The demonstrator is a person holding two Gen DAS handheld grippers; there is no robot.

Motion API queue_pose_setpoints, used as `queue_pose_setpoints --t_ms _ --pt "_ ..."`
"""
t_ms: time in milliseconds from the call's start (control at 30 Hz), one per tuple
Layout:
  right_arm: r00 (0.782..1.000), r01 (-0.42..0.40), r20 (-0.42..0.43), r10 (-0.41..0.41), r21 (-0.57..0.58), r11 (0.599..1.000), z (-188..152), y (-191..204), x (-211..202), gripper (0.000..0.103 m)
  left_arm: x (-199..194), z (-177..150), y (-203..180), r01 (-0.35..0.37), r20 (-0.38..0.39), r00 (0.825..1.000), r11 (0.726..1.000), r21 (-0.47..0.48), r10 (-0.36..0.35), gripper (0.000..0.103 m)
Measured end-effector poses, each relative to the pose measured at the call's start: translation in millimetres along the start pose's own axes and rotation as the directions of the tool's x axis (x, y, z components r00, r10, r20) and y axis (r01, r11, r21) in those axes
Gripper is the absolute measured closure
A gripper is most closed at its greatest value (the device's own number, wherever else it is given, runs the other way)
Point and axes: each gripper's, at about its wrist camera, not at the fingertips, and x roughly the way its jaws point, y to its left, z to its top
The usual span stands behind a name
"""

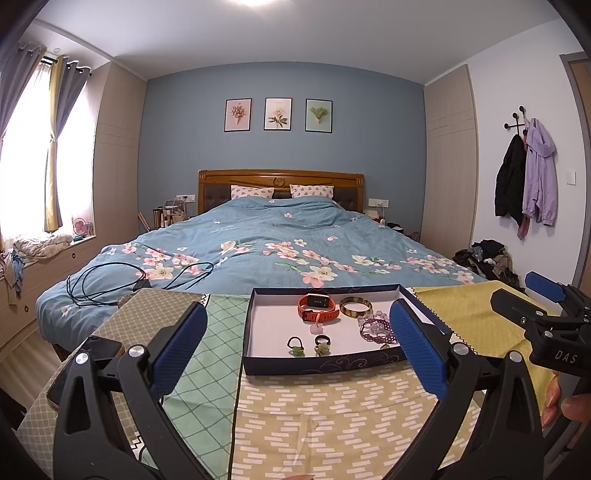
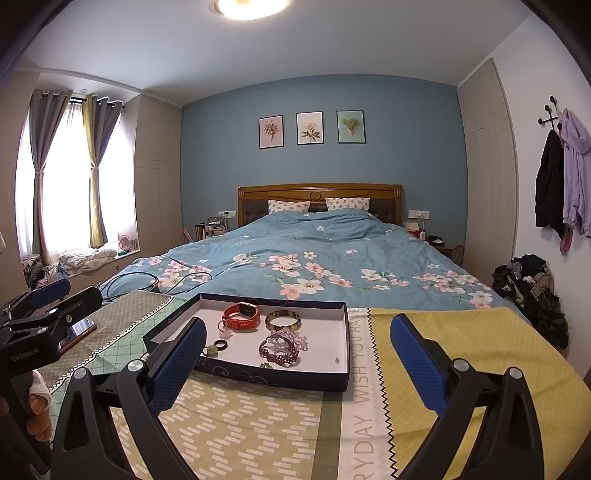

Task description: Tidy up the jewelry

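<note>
While both grippers gape empty, left gripper (image 1: 295, 343) pad hides tray (image 1: 258, 363) corner (beaded bracelet (image 1: 375, 328) half-covered).

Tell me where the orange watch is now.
The orange watch lies in the box, at its far side, just left of the brown bangle.

Both views are bright and evenly lit. A ceiling lamp (image 2: 252, 6) glows warm at the top edge, blown out to white in the left wrist view. Daylight floods through the window (image 2: 62, 181) at left — overexposed, its detail lost behind the curtains (image 1: 59, 140). Shadows are soft and faint. Fisheye distortion bows the walls and ceiling, and dark vignetting fills the corners. Focus is fairly sharp in the middle — softer toward the edges.
</note>
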Motion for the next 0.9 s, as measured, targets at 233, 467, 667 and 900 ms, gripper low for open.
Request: queue_pose_setpoints --t_ms 233,467,667,900 --pt "1.000 -0.005 -0.006 0.005 0.001 1.000 -1.6 0.8 1.3 0.007 1.2 -0.5 0.0 0.001 -0.001 1.000 1.000 0.001 -0.001 0.006" --pt "1.000 -0.004 -0.006 0.004 0.000 1.000 -2.1 1.2 1.1 0.007 0.4 -0.3 -0.3 0.001 0.000 1.000 1.000 -0.001 -0.001 0.006" --pt "1.000 -0.005 -0.007 0.005 0.001 1.000 -2.0 1.1 1.0 0.007 1.4 -0.9 -2.0 0.003 -0.003 1.000 1.000 0.002 -0.003 0.006" --pt "1.000 -0.006 -0.008 0.006 0.002 1.000 -0.6 0.3 3.1 0.007 3.4 -2.8 -4.3 0.007 -0.003 1.000 1.000 0.004 -0.007 0.006"
